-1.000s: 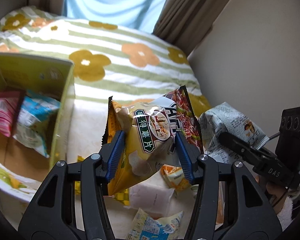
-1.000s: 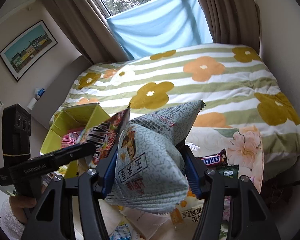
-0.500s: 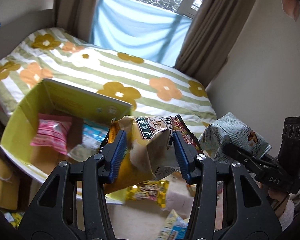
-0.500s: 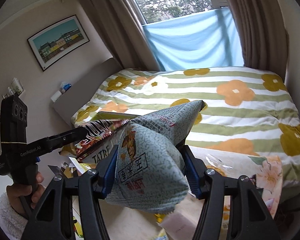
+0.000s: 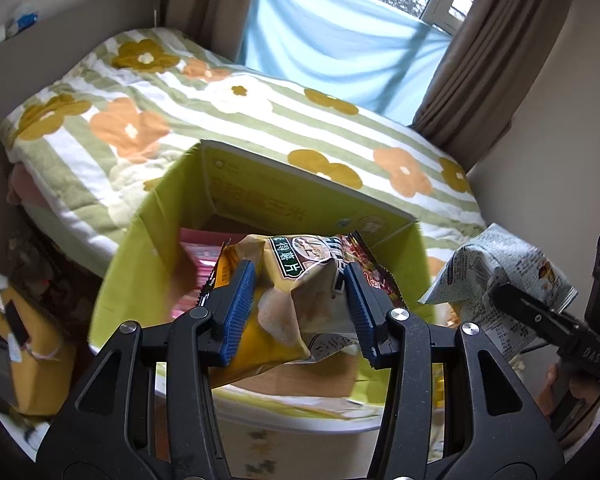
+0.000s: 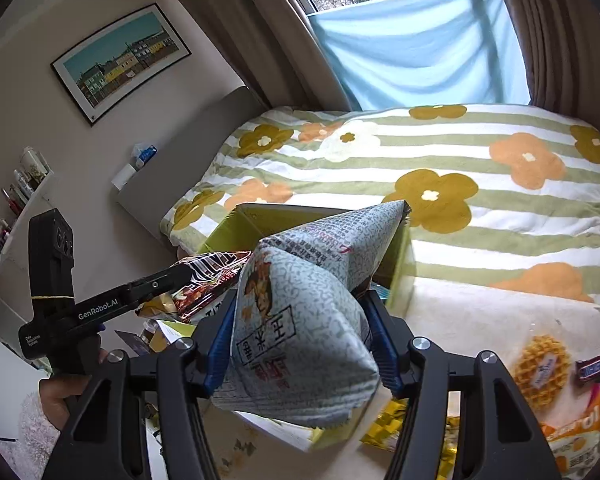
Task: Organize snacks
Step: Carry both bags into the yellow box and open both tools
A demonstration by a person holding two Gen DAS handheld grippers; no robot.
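Each tool grips a snack bag — green box [image 5: 260, 200] apparently beside the floral bed [image 5: 260, 120].

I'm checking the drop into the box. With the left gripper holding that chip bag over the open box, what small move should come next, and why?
Probably lower the left gripper a little and open it. The yellow chip bag it clamps hangs above the open green box, where a pink packet already lies. The right gripper holds the pale printed bag beside the box, likely going in next.
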